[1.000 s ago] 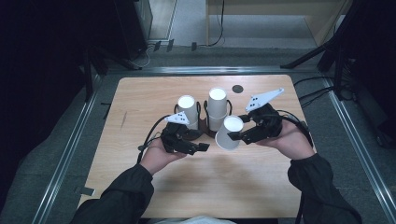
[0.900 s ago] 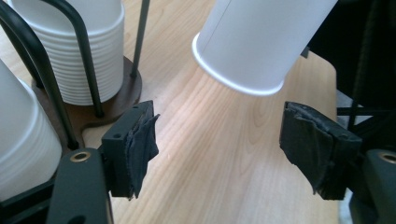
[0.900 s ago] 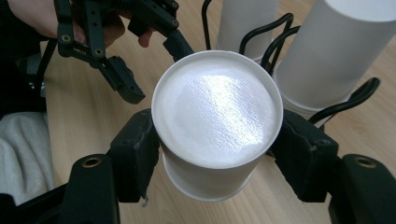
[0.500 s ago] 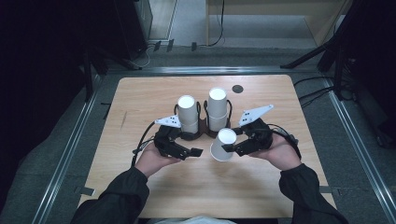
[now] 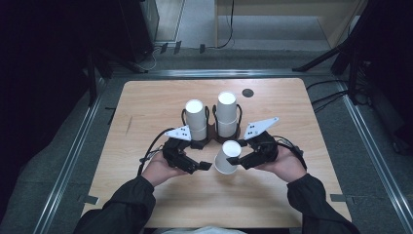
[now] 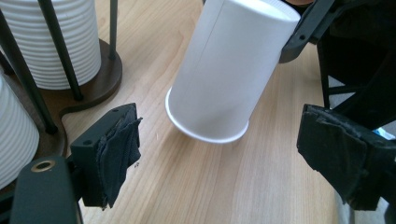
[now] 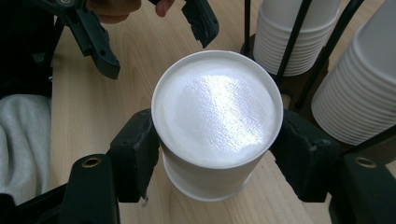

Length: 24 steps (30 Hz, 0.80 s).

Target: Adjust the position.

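While the right gripper (image 5: 238, 160) clamps an upturned paper cup (image 5: 228, 157) on the wooden table (image 5: 146, 107) — grey floor (image 5: 195, 19) beyond — the left gripper (image 5: 207, 166), its jaws just opening, holds nothing.

Wooden table (image 5: 146, 102) at frame centre in the high view, bearing two stacks of white cups (image 5: 196, 119) in a dark wire-post holder (image 5: 210, 137) just above centre. A small dark disc (image 5: 248, 92) lies toward the upper right of the tabletop. Grey floor (image 5: 58, 161) with metal rails (image 5: 73, 151) surrounds the table.

High view overhead; both tongs cams close, sharing cup (image 5: 227, 157).
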Available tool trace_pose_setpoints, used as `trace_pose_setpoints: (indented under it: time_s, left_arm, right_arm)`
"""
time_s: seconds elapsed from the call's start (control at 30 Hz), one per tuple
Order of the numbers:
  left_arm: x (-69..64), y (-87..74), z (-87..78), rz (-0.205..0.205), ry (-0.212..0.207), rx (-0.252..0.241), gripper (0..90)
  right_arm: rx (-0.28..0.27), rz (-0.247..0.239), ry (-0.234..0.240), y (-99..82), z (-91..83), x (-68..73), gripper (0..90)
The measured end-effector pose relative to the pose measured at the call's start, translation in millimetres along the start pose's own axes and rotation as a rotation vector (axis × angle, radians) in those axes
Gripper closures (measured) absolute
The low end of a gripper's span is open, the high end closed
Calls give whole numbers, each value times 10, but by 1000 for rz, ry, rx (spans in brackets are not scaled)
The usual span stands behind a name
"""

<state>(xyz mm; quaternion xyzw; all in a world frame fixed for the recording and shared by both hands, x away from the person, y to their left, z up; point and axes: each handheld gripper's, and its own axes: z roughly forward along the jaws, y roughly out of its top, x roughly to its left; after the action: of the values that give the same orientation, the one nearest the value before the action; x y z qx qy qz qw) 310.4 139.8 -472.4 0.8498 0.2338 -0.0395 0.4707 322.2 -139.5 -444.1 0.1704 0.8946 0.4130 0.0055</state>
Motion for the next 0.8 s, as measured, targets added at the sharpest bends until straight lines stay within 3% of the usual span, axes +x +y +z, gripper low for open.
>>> trace_pose_setpoints:
  time_s: [0.2, 0.53, 0.63, 0.8]
  left_arm:
    - [-1, -18, 43, 15, -10, 7, 133]
    - [-26, -32, 140, 39, -40, 19, 130]
    - [-51, -30, 176, 46, -36, 39, 127]
    - [-93, -25, 199, 66, -34, 25, 112]
  right_arm:
    - [24, 2, 29, 5, 125, 31, 347]
    - [-33, 27, 86, 134, 114, 87, 347]
    - [-38, 12, 85, 180, 104, 121, 347]
    - [-50, 24, 106, 253, 107, 168, 348]
